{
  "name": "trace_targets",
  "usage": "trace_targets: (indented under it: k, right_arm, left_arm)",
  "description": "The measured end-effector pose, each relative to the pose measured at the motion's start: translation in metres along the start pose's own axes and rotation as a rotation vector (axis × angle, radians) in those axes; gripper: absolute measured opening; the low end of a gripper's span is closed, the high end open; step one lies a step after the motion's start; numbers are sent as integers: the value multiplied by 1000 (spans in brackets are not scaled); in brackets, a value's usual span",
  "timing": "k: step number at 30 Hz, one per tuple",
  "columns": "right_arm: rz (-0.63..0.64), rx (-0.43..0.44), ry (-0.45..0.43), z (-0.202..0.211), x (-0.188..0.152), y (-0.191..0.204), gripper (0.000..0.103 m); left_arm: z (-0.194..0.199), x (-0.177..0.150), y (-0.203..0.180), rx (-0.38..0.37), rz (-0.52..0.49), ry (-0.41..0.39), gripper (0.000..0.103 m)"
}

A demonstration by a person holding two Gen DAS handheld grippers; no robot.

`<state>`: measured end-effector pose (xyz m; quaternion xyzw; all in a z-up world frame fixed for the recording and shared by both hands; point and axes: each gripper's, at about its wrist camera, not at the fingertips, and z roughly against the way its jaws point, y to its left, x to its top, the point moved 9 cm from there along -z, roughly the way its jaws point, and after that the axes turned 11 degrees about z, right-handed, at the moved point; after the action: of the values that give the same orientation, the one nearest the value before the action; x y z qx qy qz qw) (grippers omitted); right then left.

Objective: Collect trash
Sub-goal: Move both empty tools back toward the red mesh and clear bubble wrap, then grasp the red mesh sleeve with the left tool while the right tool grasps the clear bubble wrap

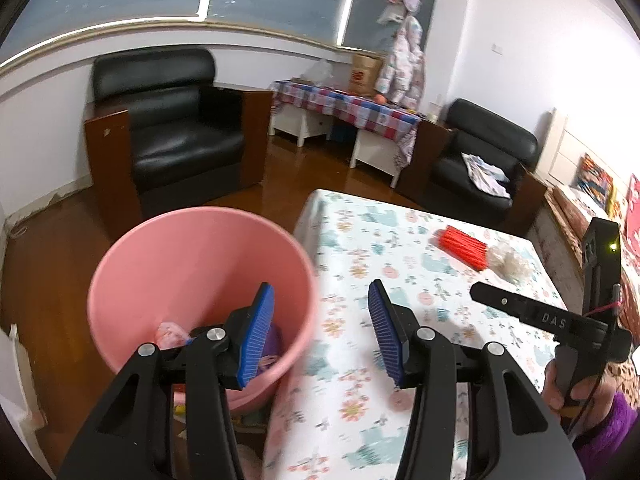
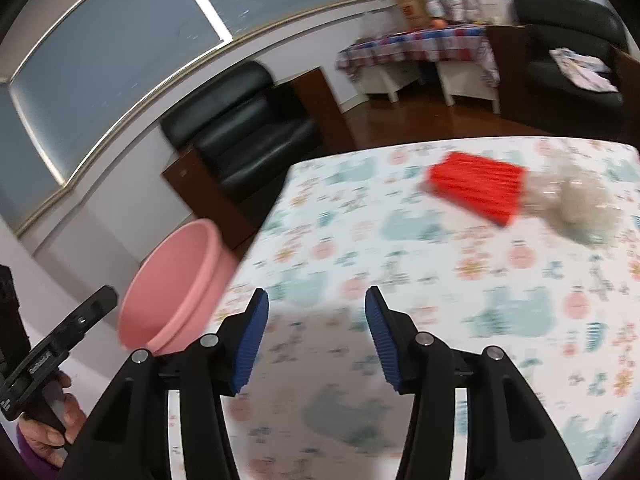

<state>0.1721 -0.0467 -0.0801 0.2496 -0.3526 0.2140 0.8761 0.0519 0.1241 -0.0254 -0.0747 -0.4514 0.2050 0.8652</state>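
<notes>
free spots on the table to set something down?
Most of the cloth is bare: the whole near half, from the bucket side edge across. Crowded only at the far right, where the red bundle and a clear bag lie together.

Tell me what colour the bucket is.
Pink; the bucket shows best in the left wrist view.

Left wrist view is looking down over the pink bucket [image 1: 196, 288] and table [image 1: 400, 340] edge. Right wrist view is facing across the table [image 2: 440, 300], close. Both are sharing bucket [image 2: 172, 284] and table.
</notes>
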Motion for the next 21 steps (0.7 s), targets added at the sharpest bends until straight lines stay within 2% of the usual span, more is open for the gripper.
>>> trace_targets:
  k: [8,12,17,21]
  right_arm:
    - [-68,-140,-75,40,8,-82,52]
    - [-74,-205,-107,56,15,-115,57]
    - [-68,-265,-97,56,19,-146,58]
    - [-58,-298,-84,46,21,-154,58]
  left_arm:
    - [-18,7,-52,-70,-64,12,49]
    - [-31,10,-80,-110,-85,32,49]
    - [-50,21,-121,-170,-104,54,49]
    - [-69,28,-151,-203,-111,71,49]
